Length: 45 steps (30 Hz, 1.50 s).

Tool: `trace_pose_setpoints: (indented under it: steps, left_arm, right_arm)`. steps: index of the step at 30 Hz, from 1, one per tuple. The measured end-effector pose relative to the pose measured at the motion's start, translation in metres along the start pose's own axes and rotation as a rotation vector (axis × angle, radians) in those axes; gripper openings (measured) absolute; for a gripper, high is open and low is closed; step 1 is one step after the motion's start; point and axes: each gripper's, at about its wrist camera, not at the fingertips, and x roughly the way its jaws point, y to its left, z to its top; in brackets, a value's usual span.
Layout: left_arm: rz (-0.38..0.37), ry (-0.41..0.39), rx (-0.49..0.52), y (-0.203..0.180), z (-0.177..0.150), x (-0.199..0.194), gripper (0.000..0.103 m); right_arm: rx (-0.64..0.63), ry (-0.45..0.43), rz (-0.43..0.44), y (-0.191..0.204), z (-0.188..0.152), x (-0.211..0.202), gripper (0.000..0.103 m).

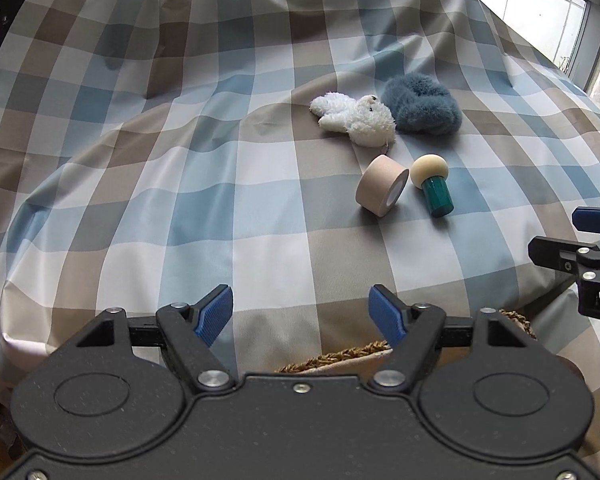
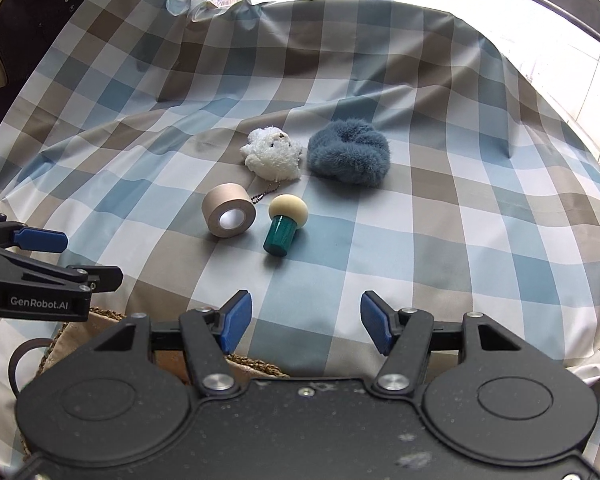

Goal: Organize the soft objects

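— Nearest to us is the left gripper (image 1: 300,316), its blue pads standing apart with nothing between them. Just under it peeks the woven rim of a basket (image 1: 340,354).

— And the right gripper (image 2: 306,320)?

— Same story: jaws parted, empty, only checked cloth (image 2: 440,240) showing between the pads. Neither touches anything.

— Any writing?

— In the right wrist view, the side of the left gripper reads "GenRobot.AI" in white. Nothing else I can read.

— Where are the soft things?

— Take the tape roll (image 2: 229,216) as the mark. The white plush toy (image 2: 274,154) lies just beyond it, a little bead chain trailing toward the roll. The blue fluffy scrunchie (image 2: 348,154) sits beyond and to the right, just beside the plush. Right next to the roll lies a mushroom-shaped sponge (image 2: 286,226), cream head, green handle, tipped on its side.

— All on the cloth?

— Yes, well ahead of both grippers.
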Motion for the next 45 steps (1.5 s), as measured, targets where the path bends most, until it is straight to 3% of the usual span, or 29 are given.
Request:
trace_pose_setpoints:
  steps: [7,13,17,23,29,35,40,45]
  left_arm:
    - [0.009,-0.055,-0.005,0.003,0.023,0.025,0.07]
    - [-0.027,-0.079,0.0,-0.003,0.038,0.044,0.07]
    - [-0.058,-0.101,0.045,-0.02,0.044,0.051,0.071]
    - [-0.033,-0.101,0.101,-0.035,0.053,0.079,0.071]
    - [0.033,-0.136,0.004,-0.01,0.075,0.099,0.072]
    - [0.027,-0.178,-0.12,0.026,0.089,0.116,0.072]
    - [0.063,-0.249,-0.108,0.033,0.087,0.121,0.079]
    - [0.086,-0.332,-0.042,0.029,0.081,0.125,0.082]
  right_arm:
    - [0.028,-0.03,-0.026,-0.01,0.015,0.031,0.061]
    - [0.032,0.002,-0.049,-0.015,0.02,0.061,0.061]
    - [0.038,0.034,-0.054,-0.018,0.014,0.069,0.061]
    - [0.039,0.043,-0.047,-0.02,0.008,0.071,0.061]
    - [0.032,0.03,-0.023,-0.014,0.015,0.076,0.061]
    - [-0.002,0.024,0.011,0.0,0.025,0.086,0.061]
    - [-0.028,0.036,0.041,0.012,0.032,0.104,0.062]
    - [-0.103,0.031,-0.013,0.017,0.038,0.126,0.062]
